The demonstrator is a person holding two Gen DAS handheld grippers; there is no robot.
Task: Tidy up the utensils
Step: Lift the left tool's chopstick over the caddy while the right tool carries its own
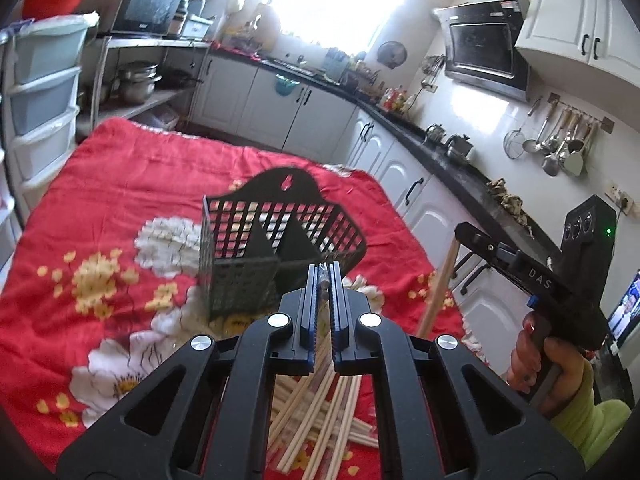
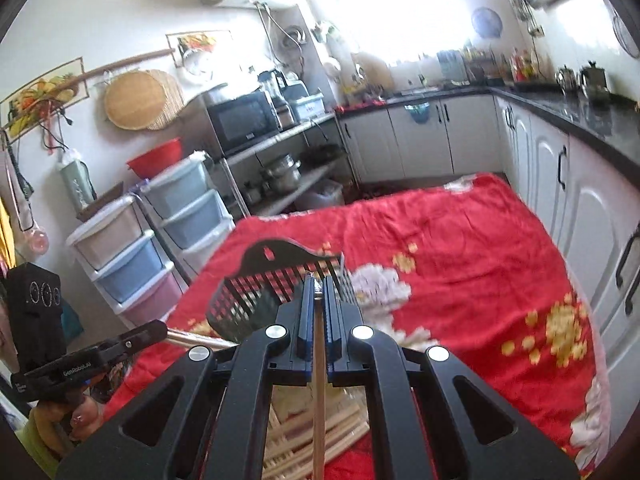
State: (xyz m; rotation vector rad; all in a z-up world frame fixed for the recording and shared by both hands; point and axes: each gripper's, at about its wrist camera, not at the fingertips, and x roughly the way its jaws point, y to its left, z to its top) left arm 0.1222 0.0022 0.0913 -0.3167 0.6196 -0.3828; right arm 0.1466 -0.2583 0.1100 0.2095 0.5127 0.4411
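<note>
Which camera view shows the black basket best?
The left wrist view: the black basket stands whole on the red cloth, with its mesh walls and inner divider visible. In the right wrist view the right gripper hides part of the basket, which looks blurred.

Left tool (image 1: pixel 323 270) is clamped tight, fingers nearly touching, angled downward. Right tool (image 2: pixel 319 282) matches it, pinched shut and pointing down too. A hand (image 1: pixel 538 364) in a green sleeve grips the right tool's handle; another hand (image 2: pixel 82 420) wraps the left's.
</note>
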